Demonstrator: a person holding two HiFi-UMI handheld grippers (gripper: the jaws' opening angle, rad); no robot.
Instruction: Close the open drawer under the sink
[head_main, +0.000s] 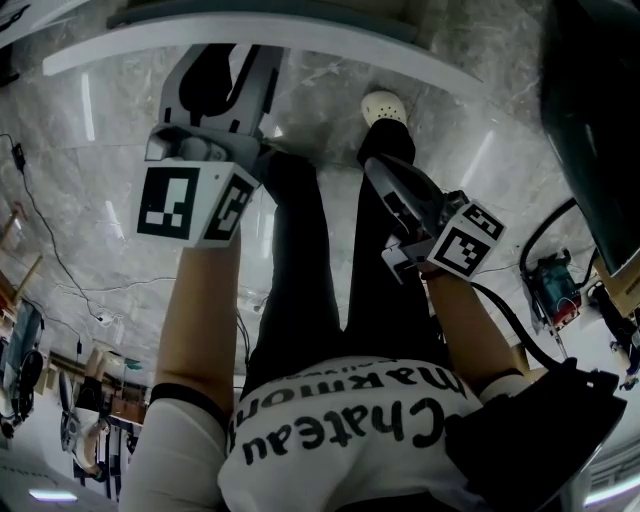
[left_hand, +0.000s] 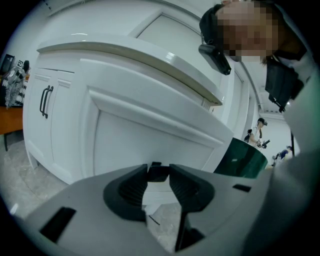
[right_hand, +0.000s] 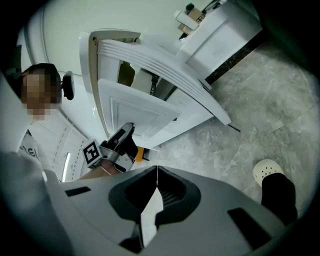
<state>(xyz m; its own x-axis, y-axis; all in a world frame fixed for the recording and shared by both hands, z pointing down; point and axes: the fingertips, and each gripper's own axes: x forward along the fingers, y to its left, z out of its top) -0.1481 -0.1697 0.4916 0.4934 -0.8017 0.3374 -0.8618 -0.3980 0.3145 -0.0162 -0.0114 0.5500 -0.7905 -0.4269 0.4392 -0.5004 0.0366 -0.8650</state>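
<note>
The white drawer front (left_hand: 150, 135) stands pulled out from the white sink cabinet (left_hand: 60, 115), and in the right gripper view a dark gap (right_hand: 131, 75) shows behind the drawer front (right_hand: 135, 107). My left gripper (left_hand: 159, 172) is right at that front, its jaws closed partway on a small dark piece that looks like the drawer's handle. In the head view the left gripper (head_main: 220, 65) reaches the drawer's white top edge (head_main: 250, 42). The right gripper (right_hand: 156, 170) hangs back from the drawer over the floor, jaws shut and empty, and shows in the head view (head_main: 378, 172) beside my legs.
Cabinet doors with black bar handles (left_hand: 46, 100) lie left of the drawer, under the countertop rim (left_hand: 125, 55). My white shoe (right_hand: 267, 172) stands on the marble floor. A power tool with cable (head_main: 550, 285) lies at the right. A green object (left_hand: 242, 157) and a person (left_hand: 257, 132) stand beyond the cabinet.
</note>
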